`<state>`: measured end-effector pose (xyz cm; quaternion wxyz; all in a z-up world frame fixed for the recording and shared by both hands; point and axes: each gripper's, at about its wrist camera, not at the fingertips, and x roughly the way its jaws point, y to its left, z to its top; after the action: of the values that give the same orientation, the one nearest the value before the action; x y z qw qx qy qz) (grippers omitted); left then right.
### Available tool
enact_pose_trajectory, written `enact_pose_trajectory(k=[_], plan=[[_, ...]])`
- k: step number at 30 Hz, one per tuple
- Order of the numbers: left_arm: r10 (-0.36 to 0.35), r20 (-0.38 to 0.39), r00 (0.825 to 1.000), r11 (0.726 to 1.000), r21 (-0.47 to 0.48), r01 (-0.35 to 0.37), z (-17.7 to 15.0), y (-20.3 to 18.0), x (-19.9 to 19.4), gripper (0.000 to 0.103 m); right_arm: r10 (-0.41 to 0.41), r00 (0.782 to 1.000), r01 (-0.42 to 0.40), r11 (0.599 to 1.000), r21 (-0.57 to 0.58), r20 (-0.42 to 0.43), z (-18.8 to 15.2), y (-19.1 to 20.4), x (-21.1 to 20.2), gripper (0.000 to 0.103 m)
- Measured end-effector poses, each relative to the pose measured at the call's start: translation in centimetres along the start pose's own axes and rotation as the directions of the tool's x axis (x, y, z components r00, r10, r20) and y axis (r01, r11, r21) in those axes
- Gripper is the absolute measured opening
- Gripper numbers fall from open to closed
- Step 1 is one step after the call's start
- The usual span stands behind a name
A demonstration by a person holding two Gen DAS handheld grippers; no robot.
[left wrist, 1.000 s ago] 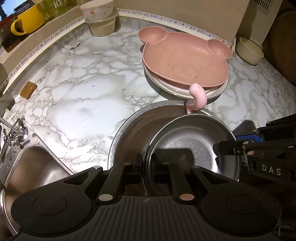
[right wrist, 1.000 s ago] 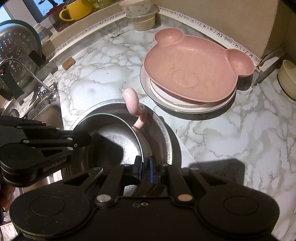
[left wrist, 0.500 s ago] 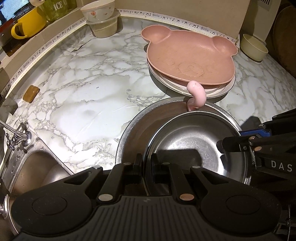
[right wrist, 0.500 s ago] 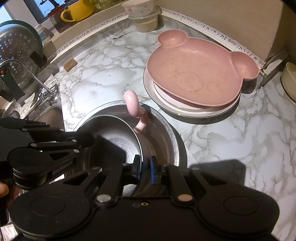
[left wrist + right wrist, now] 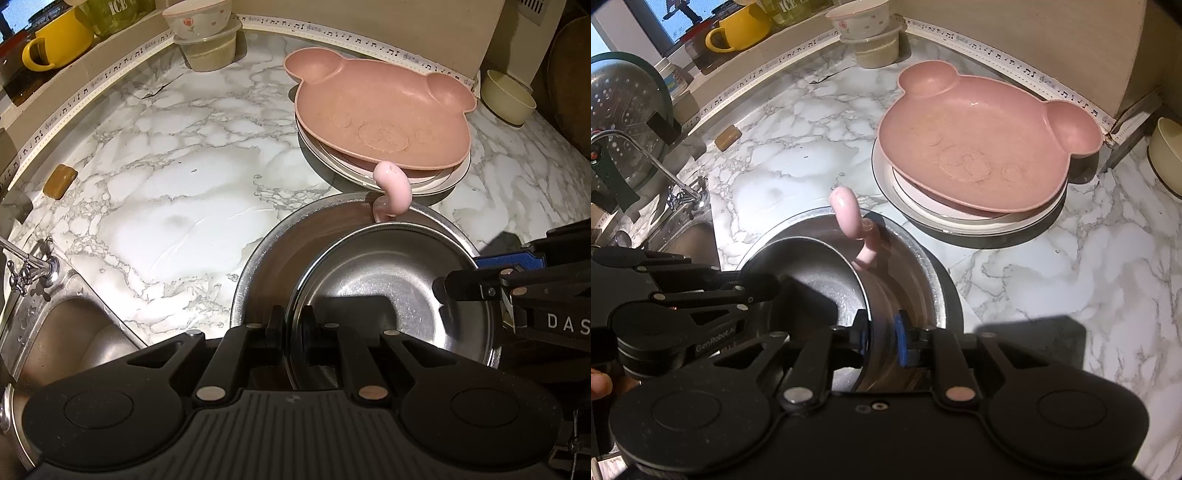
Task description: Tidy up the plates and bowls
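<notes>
A small steel bowl [image 5: 391, 291] sits inside a larger steel bowl [image 5: 273, 251] near the counter's front. My left gripper [image 5: 293, 325] is shut on the small bowl's near rim. My right gripper [image 5: 882, 336] is shut on the rim of the same small bowl [image 5: 820, 295] from the other side. A pink spoon handle [image 5: 393, 188] sticks up between the bowls; it also shows in the right wrist view [image 5: 849, 218]. Behind, a pink bear-shaped plate [image 5: 380, 110] lies on stacked white plates [image 5: 443, 181].
A flowered bowl on a lidded tub [image 5: 207, 37] stands at the back corner, with a yellow mug [image 5: 55, 40] on the ledge. A cream bowl [image 5: 508, 96] is at the right. A sink with tap [image 5: 33, 266] lies left, with a colander [image 5: 624, 107] above it.
Both grippers and the steel bowls have shifted slightly to the right and nearer the plate stack. The grips have not changed.
</notes>
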<state>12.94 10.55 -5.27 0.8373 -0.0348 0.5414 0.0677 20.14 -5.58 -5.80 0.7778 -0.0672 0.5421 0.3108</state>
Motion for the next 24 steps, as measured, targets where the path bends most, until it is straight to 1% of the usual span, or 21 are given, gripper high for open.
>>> enact_pose_trajectory(k=[5,11,16,24], plan=[[-0.019,0.016,1.0,1.0,-0.016,0.019,0.2,0.2,-0.5,0.009,0.006,1.0,-0.006,1.0,-0.005,0.005,-0.2,0.0,-0.6,0.022],[-0.018,0.05,0.999,1.0,0.005,0.018,0.3,-0.2,-1.8,0.01,0.014,1.0,-0.014,1.0,-0.001,0.026,-0.2,-0.1,-1.8,0.028],[-0.035,0.074,0.997,0.999,0.003,0.035,0.6,0.0,-2.9,0.011,0.021,0.998,-0.021,1.0,-0.014,0.054,-0.1,-0.2,-3.0,0.031],[-0.065,0.107,0.992,0.997,0.057,0.059,1.0,-1.6,-4.9,0.011,0.034,0.995,-0.033,0.999,-0.015,0.097,0.0,-1.0,-5.1,0.038]])
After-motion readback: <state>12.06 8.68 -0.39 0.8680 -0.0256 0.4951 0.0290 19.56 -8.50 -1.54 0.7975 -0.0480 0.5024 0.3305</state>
